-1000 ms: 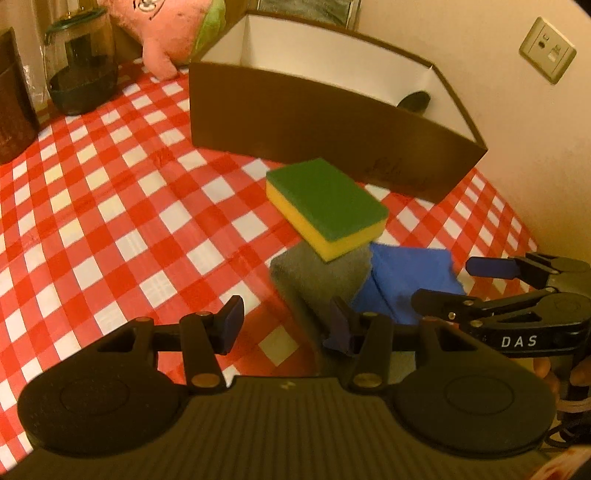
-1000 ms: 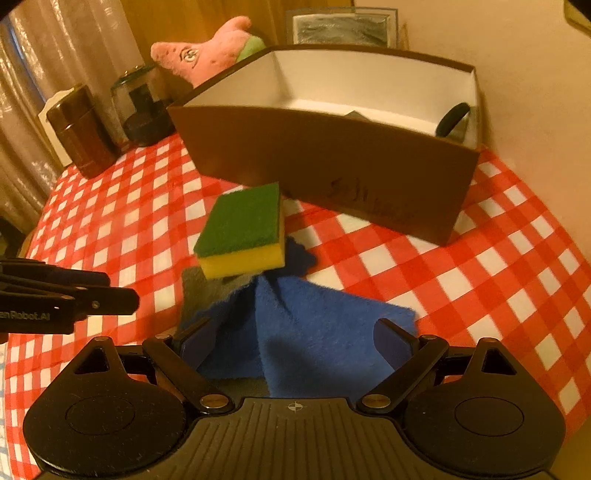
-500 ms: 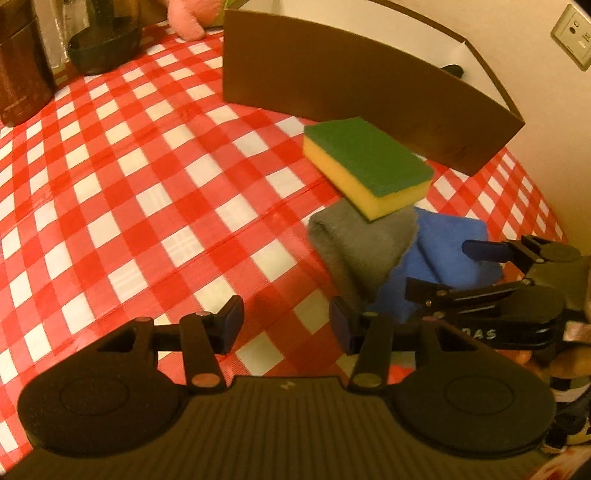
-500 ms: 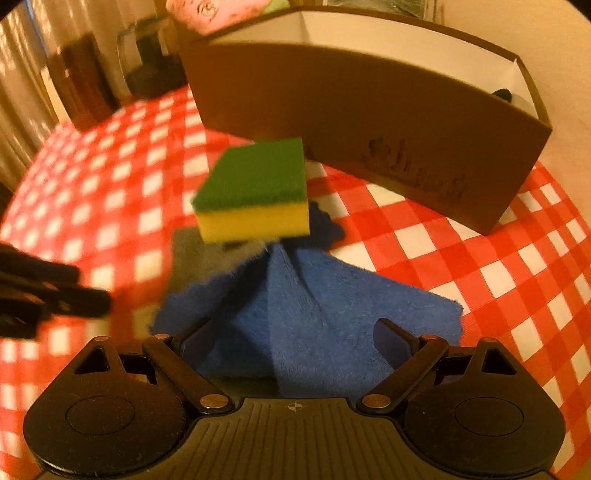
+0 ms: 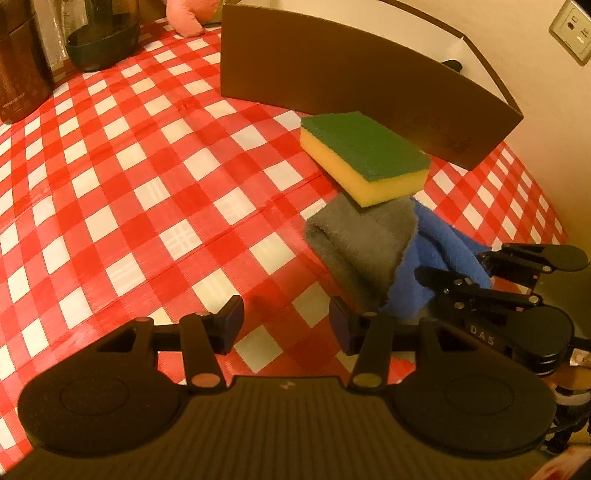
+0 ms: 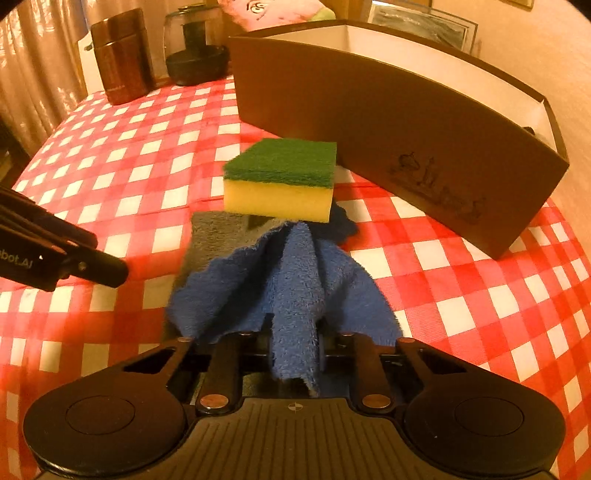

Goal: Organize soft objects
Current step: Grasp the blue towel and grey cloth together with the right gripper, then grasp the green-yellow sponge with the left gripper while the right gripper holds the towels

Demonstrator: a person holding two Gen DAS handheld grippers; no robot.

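Note:
A green-and-yellow sponge (image 5: pixel 364 157) (image 6: pixel 280 181) lies on a folded grey cloth (image 5: pixel 365 240) and a blue cloth (image 6: pixel 291 280) (image 5: pixel 436 258) on the checked table. My right gripper (image 6: pixel 293 350) is shut on a pinched ridge of the blue cloth near its front edge; it also shows in the left wrist view (image 5: pixel 454 273). My left gripper (image 5: pixel 286 325) is open and empty above the table, just left of the grey cloth; it also shows in the right wrist view (image 6: pixel 103 269).
A brown cardboard box (image 5: pixel 351 77) (image 6: pixel 388 129) with a white inside stands behind the sponge. A brown canister (image 6: pixel 122 55), a dark jar (image 6: pixel 195 48) and a pink plush toy (image 5: pixel 188 14) stand at the back left. The wall is close on the right.
My right gripper has closed on the blue cloth and bunched it into a ridge. My left gripper has stayed open while both views moved closer to the pile.

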